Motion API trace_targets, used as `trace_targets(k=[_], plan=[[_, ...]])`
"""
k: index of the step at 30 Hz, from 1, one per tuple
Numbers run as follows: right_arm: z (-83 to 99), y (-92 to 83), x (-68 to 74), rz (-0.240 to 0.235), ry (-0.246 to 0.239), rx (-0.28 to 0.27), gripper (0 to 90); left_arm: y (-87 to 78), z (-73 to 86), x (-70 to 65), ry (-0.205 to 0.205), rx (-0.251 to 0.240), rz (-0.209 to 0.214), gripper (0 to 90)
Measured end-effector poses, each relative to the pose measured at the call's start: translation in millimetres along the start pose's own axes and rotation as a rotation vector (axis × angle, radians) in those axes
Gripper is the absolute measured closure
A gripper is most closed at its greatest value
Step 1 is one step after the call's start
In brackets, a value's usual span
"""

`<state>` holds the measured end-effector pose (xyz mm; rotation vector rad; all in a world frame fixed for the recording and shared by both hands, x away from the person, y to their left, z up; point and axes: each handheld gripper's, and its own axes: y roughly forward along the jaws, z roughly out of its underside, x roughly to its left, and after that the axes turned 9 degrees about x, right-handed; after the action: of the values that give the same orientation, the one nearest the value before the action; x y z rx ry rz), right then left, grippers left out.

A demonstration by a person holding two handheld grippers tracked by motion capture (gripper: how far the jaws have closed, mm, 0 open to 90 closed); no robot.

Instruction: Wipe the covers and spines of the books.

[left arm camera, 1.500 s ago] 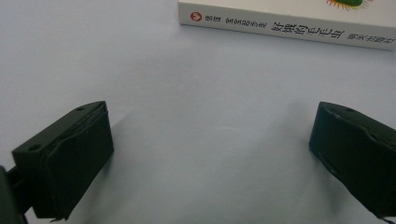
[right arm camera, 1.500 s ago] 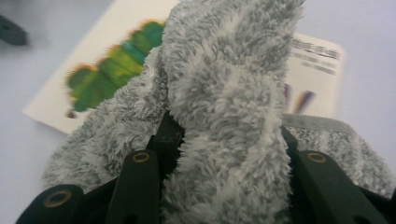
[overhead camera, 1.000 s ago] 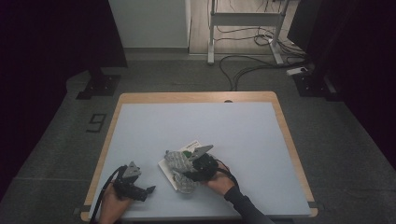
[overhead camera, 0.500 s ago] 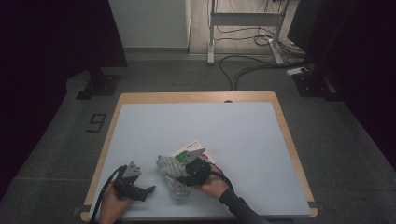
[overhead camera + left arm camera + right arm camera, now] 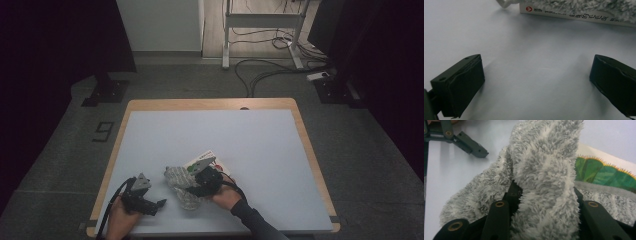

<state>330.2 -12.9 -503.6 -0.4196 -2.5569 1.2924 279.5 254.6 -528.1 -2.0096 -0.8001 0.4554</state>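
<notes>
On the pale blue table top with its light wooden rim (image 5: 118,145), a fluffy grey towel (image 5: 179,184) lies bunched at the near edge, partly over a thin white picture book with a green illustration on its cover (image 5: 204,156). The right gripper (image 5: 199,185) reaches in from the right and its black jaws are closed on a raised fold of the towel — in the right gripper view the pile bulges up between them (image 5: 544,195), with the book's green drawing (image 5: 604,173) just behind. The left gripper (image 5: 159,203) rests near the table's near-left corner, just left of the towel and apart from it. Its jaws stand wide apart with nothing between them — bare table shows in the gap (image 5: 536,82), and the book's printed edge (image 5: 574,17) with towel over it lies beyond.
</notes>
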Motion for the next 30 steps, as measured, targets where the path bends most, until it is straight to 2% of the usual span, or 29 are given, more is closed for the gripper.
trace_targets(k=[19,30], plan=[[-23.2,14.1,-11.7,0.023,0.005,0.007,57.6,0.0,0.0,-0.2,-0.002,-0.001,-0.001,0.0],[-19.6,12.3,-18.0,0.021,0.013,-0.001,57.9,0.1,0.0,-0.2,-0.001,-0.001,-0.001,0.0]])
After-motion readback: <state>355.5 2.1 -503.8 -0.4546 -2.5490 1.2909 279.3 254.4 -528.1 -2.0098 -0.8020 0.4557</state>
